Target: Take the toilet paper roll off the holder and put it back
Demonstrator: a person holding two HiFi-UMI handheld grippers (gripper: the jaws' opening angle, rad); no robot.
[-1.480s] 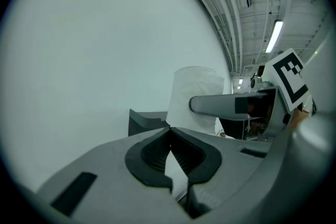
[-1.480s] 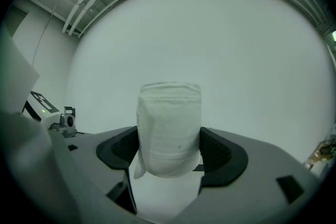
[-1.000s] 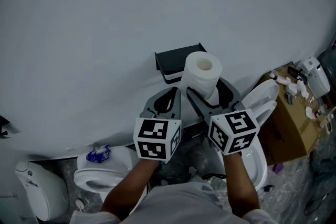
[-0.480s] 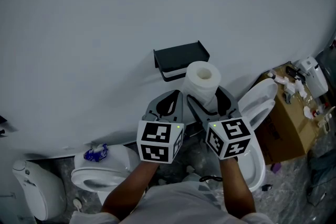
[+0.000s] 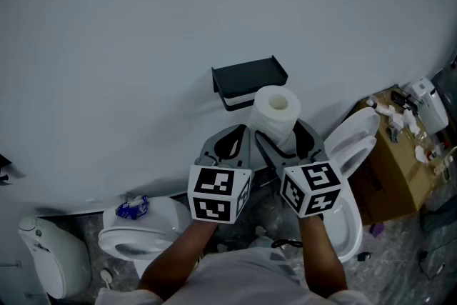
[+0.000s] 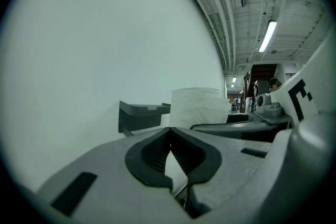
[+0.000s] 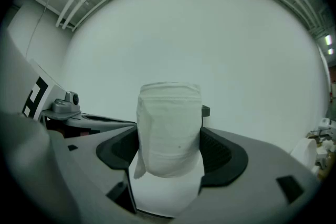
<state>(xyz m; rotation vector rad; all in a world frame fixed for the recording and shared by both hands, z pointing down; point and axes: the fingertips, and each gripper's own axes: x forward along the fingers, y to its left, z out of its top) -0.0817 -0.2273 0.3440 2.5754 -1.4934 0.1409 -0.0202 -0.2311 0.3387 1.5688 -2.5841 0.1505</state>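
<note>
A white toilet paper roll [image 5: 275,113] [image 7: 169,131] stands upright between the jaws of my right gripper [image 5: 283,138] [image 7: 169,150], which is shut on it. A loose sheet hangs down from the roll. The dark wall-mounted holder [image 5: 248,81] sits on the pale wall just above and left of the roll; in the left gripper view the holder [image 6: 140,115] is left of the roll [image 6: 198,107]. My left gripper [image 5: 227,142] [image 6: 171,150] is shut and empty, side by side with the right one, below the holder.
A white toilet [image 5: 136,235] stands at the lower left and another toilet with a raised lid [image 5: 353,153] at the right. A cardboard box [image 5: 397,166] with small items sits far right. The pale wall [image 5: 143,46] fills the upper view.
The roll has come down and away from the holder, held by my right gripper; over the last half second both grippers have hardly moved.
</note>
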